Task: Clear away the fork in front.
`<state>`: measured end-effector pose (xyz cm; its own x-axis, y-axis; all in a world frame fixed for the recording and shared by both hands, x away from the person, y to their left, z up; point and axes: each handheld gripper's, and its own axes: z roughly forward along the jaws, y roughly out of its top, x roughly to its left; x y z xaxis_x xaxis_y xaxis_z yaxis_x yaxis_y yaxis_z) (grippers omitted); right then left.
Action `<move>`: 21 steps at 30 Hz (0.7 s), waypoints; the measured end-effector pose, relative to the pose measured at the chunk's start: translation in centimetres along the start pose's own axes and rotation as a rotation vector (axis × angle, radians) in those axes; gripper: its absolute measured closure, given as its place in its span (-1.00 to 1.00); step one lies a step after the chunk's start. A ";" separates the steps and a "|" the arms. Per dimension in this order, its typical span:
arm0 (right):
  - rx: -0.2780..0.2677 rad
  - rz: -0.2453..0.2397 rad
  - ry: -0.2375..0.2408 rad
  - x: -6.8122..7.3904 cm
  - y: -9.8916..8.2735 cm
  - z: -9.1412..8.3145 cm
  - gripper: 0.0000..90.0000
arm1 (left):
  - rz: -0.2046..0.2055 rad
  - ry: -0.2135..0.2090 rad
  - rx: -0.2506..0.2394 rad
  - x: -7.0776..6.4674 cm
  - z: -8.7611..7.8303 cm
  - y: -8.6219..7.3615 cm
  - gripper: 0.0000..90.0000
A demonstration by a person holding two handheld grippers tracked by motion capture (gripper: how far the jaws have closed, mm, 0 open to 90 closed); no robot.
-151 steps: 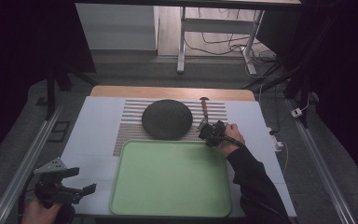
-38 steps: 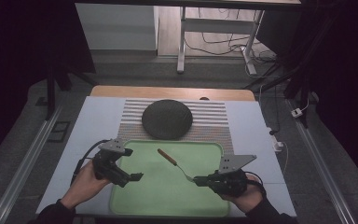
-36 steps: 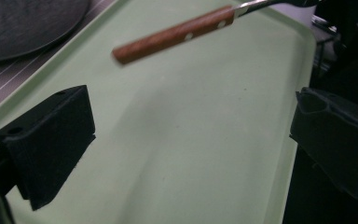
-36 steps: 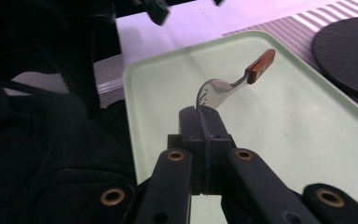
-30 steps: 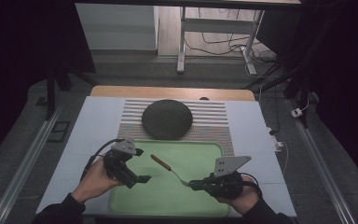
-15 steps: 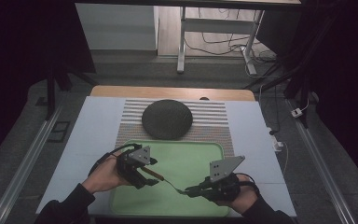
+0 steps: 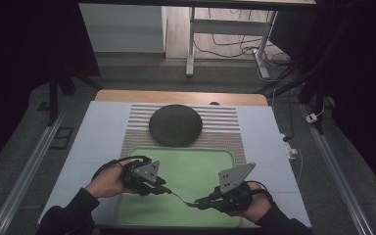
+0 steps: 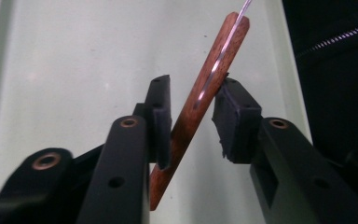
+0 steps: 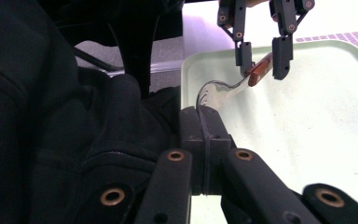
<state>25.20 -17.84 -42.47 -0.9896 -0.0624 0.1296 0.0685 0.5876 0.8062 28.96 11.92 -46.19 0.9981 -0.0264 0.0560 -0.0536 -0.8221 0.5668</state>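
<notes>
1. High view: two hand-held grippers meet low over the green tray (image 7: 225, 161), with a fork (image 7: 178, 196) spanning the gap between them, above the tray's near half.
2. Right gripper (image 7: 200, 203) has its jaws clamped fully together on the fork's metal head end. In the right gripper view the tines curve out just past the closed pads (image 9: 214, 123).
3. Left gripper (image 7: 160, 188): its jaws have just been closing around the wooden handle (image 8: 200, 102). In the left gripper view the handle runs slantwise between the pads; one pad (image 8: 161, 121) lies against the wood, and the other sits at the handle's edge with perhaps a sliver of gap. Partly shut, not yet a firm squeeze as far as I can judge.
4. Change: a second ago the left hand stood off toward the tray's left edge with jaws wide. Now it is at the handle and pinching in. The right hand has barely shifted.
5. Reading: this looks like a hand-over, right to left. The fork is carried by the right gripper until the left one bites properly.
6. Also on the table: a dark round plate (image 7: 175, 125) on the striped mat (image 7: 225, 125) beyond the tray, well apart from the fork.
</notes>
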 end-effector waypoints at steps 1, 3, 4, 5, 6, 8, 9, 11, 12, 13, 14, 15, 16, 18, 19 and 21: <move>0.003 -0.002 0.006 0.0 0.0 0.0 1.00 | 0.005 -0.011 0.002 0.0 0.1 0.0 0.51; 0.005 -0.006 0.011 0.0 0.0 0.1 1.00 | 0.028 -0.023 0.011 -0.1 0.1 0.0 0.55; 0.010 -0.008 0.022 0.0 0.0 0.1 1.00 | 0.048 -0.042 0.017 -0.2 0.2 0.1 0.57; 0.010 -0.008 0.022 0.0 0.0 0.1 1.00 | 0.048 -0.042 0.017 -0.2 0.2 0.1 0.59; 0.014 -0.015 0.028 -0.1 -0.1 0.0 1.00 | 0.057 -0.042 0.020 -0.3 0.3 0.1 0.60; 0.014 -0.019 0.035 -0.2 -0.2 -0.1 0.98 | 0.072 -0.057 0.027 -0.4 0.4 0.2 0.64; 0.014 -0.019 0.035 -0.2 -0.2 -0.1 0.98 | 0.088 -0.059 0.040 -0.4 0.5 0.2 0.64; 0.007 -0.008 -0.020 -0.5 -0.5 -0.4 0.87 | 0.095 -0.082 0.051 -0.7 0.8 0.1 0.73; 0.006 0.000 -0.045 -0.7 -0.6 -0.6 0.80 | 0.094 -0.088 0.052 -0.7 0.9 0.2 0.76; 0.004 0.007 -0.072 -0.9 -0.7 -0.8 0.77 | 0.094 -0.088 0.052 -0.7 0.9 0.2 0.77; 0.003 0.018 -0.086 -1.1 -0.8 -0.9 0.76 | 0.080 -0.094 0.053 -0.7 1.0 0.2 0.77; -0.006 0.032 -0.095 -1.2 -1.0 -1.0 0.71 | 0.042 -0.097 0.050 -0.7 1.0 0.3 0.77; -0.012 0.044 -0.110 -1.4 -1.1 -1.1 0.66 | 0.027 -0.096 0.053 -0.6 1.0 0.2 0.77; -0.020 0.059 -0.138 -1.6 -1.2 -1.2 0.54 | 0.001 -0.097 0.064 -0.5 1.0 0.1 0.78; -0.024 0.064 -0.153 -1.6 -1.3 -1.2 0.49 | -0.024 -0.095 0.064 -0.5 1.0 0.1 0.77; -0.035 0.072 -0.170 -1.7 -1.4 -1.3 0.44 | -0.054 -0.095 0.071 -0.5 1.0 0.1 0.77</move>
<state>26.95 -19.61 -43.05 -0.9889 0.1180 0.0902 0.1412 0.5572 0.8183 28.53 11.34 -46.98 0.9980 -0.0326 -0.0533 -0.0011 -0.8620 0.5068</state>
